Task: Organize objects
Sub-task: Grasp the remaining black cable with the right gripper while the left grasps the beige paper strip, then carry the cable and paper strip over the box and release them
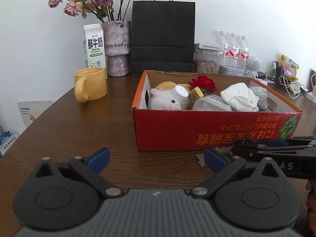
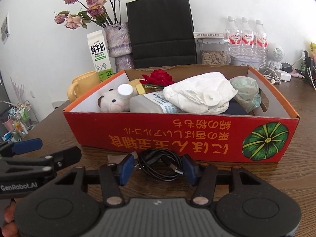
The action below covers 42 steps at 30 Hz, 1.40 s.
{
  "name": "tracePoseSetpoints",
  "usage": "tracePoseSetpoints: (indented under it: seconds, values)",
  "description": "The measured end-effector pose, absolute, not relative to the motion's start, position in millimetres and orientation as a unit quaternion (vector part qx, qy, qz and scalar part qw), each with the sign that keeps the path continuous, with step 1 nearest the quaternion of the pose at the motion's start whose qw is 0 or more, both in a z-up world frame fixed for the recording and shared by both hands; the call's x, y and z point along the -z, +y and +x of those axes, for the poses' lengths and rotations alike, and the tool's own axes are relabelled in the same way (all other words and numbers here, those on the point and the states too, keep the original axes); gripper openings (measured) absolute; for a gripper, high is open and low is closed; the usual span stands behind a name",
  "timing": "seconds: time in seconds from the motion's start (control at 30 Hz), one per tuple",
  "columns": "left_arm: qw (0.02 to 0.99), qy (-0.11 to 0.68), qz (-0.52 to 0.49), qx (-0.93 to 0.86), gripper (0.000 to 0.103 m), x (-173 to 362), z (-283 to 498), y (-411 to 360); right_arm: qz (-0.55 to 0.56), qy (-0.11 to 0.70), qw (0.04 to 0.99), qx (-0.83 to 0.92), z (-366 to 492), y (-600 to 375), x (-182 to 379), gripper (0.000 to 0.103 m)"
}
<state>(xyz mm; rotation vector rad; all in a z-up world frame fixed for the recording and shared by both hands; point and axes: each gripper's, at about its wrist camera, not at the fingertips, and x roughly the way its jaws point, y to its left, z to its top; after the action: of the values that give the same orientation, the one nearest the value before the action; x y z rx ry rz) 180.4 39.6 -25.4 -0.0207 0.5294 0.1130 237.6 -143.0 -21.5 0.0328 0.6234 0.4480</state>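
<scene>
A coiled black USB cable [image 2: 156, 155] lies on the brown table just in front of the red cardboard box [image 2: 177, 134]. My right gripper [image 2: 158, 167] straddles the coil with a blue pad close on each side; the coil looks unsqueezed and still rests on the table. The box holds a plush toy [image 2: 110, 102], a white bottle [image 2: 150, 102], a crumpled white cloth [image 2: 197, 96], a red flower [image 2: 158, 78] and a greenish bag [image 2: 246, 90]. My left gripper [image 1: 156, 156] hovers wide open over bare table, left of the right gripper [image 1: 276, 148], with nothing between its fingers.
A yellow mug [image 1: 90, 85], a milk carton [image 1: 94, 47], a vase of dried roses [image 1: 117, 47] and a black paper bag [image 1: 163, 37] stand behind the box. Water bottles [image 1: 234, 49] and tangled chargers fill the back right. A paper scrap [image 1: 201, 159] lies by the cable.
</scene>
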Motion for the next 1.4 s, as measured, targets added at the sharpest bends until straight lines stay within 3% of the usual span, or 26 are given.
tracePoseSetpoints:
  seconds: [0.27, 0.3, 0.4, 0.47, 0.5, 0.53, 0.67, 1.4]
  values:
    - [0.958, 0.285, 0.027, -0.032, 0.102, 36.2, 209.8, 5.4, 0.030, 0.278, 0.939, -0.200, 228.2, -183.1, 17.3, 0.052]
    - [0.956, 0.289, 0.029, -0.031, 0.100, 37.3, 213.4, 2.3, 0.031, 0.276, 0.940, -0.199, 227.1, -187.7, 17.1, 0.046]
    - [0.954, 0.299, 0.032, -0.021, 0.081, 40.4, 222.8, -6.3, 0.035, 0.274, 0.941, -0.197, 224.1, -199.3, 17.4, 0.045]
    - [0.949, 0.315, 0.033, -0.014, 0.052, 44.1, 226.7, -10.4, 0.034, 0.270, 0.942, -0.198, 221.9, -204.0, 17.4, 0.045]
    - [0.950, 0.311, 0.025, -0.006, 0.043, 43.3, 225.4, -9.9, 0.033, 0.268, 0.942, -0.199, 220.8, -205.9, 17.4, 0.045]
    - [0.950, 0.313, 0.025, -0.001, 0.020, 44.2, 225.0, -11.1, 0.032, 0.266, 0.942, -0.200, 219.7, -207.3, 17.4, 0.041]
    - [0.955, 0.296, 0.032, 0.001, 0.005, 39.7, 214.8, -15.1, 0.033, 0.262, 0.942, -0.206, 217.1, -210.1, 17.2, 0.041]
    - [0.985, 0.169, 0.012, 0.033, 0.004, -43.5, 185.1, -18.3, 0.035, 0.195, 0.954, -0.226, 204.9, -211.4, -17.4, 0.041]
